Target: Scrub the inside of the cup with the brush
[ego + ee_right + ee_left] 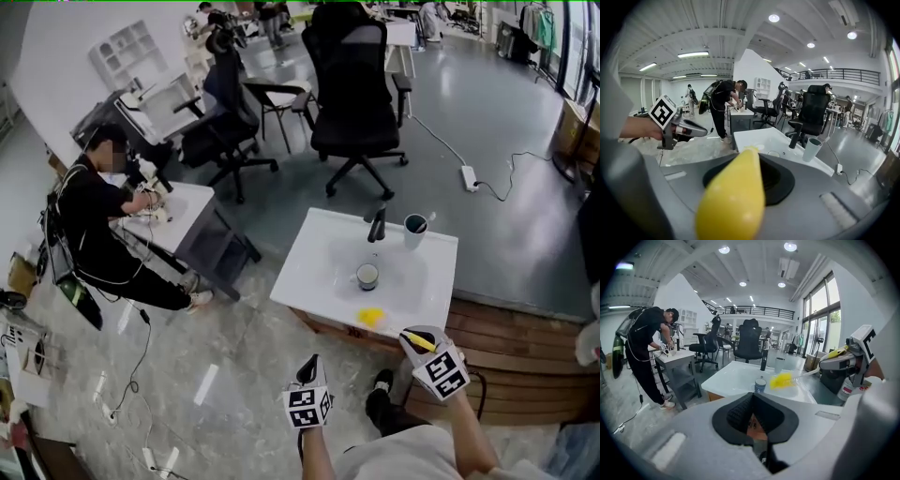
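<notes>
In the right gripper view, the brush's (pixel 733 197) yellow handle hides most of our right gripper's (pixel 412 337) jaws, which clamp it. Our left gripper (pixel 308 367) is closed and empty. We count two cups: a cup (pixel 367 275) in the sink (pixel 319 246) and a second cup (pixel 415 228) at the far right.

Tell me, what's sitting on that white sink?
A black tap, a tall grey cup beside it, and a short cup in the basin. The yellow brush hides part of the front rim.
</notes>
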`<move>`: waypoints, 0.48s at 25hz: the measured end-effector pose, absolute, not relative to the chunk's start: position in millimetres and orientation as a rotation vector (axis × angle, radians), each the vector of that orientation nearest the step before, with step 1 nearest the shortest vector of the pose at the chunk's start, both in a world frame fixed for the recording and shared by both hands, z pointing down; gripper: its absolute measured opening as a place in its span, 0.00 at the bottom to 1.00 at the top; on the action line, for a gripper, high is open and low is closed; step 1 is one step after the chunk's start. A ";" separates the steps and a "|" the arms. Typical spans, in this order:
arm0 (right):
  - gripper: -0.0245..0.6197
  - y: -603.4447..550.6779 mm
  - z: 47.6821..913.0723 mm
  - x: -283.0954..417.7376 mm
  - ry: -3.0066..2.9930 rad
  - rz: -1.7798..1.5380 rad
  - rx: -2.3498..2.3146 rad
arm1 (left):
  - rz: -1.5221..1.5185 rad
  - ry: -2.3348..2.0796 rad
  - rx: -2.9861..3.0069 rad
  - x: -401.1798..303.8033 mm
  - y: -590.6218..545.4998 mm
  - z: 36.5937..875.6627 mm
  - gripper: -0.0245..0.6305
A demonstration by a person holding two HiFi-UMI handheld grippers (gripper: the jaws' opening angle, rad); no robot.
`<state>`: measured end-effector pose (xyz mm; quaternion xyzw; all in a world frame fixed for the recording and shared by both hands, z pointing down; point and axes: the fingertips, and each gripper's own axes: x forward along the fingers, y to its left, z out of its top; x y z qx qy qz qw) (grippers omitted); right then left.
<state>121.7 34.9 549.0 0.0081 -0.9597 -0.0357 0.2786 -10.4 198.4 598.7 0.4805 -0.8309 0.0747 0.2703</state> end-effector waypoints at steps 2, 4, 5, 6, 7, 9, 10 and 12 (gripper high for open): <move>0.10 22.3 546.7 100.2 -2.594 -0.097 0.017 | 0.228 -2.231 1.313 -32.7 176.9 596.3 0.05; 0.10 11.0 547.7 80.9 -2.619 -0.087 0.012 | 0.291 -2.218 1.348 -51.2 155.8 594.5 0.05; 0.10 5.4 550.1 72.4 -2.622 -0.080 0.008 | 0.325 -2.208 1.368 -59.0 145.2 593.5 0.05; 0.10 -0.3 553.0 64.7 -2.620 -0.075 0.003 | 0.355 -2.197 1.386 -66.0 134.9 592.7 0.05; 0.10 -6.0 555.6 57.7 -2.619 -0.068 -0.003 | 0.378 -2.188 1.399 -72.8 125.2 591.8 0.05; 0.10 -16.8 558.1 45.4 -2.626 -0.037 -0.011 | 0.410 -2.175 1.416 -87.1 108.3 590.0 0.05; 0.10 -21.3 558.6 40.9 -2.632 -0.017 -0.013 | 0.423 -2.168 1.419 -93.0 101.8 589.8 0.05; 0.10 -28.2 560.8 37.5 -2.644 0.013 -0.015 | 0.446 -2.139 1.426 -97.8 91.8 592.9 0.05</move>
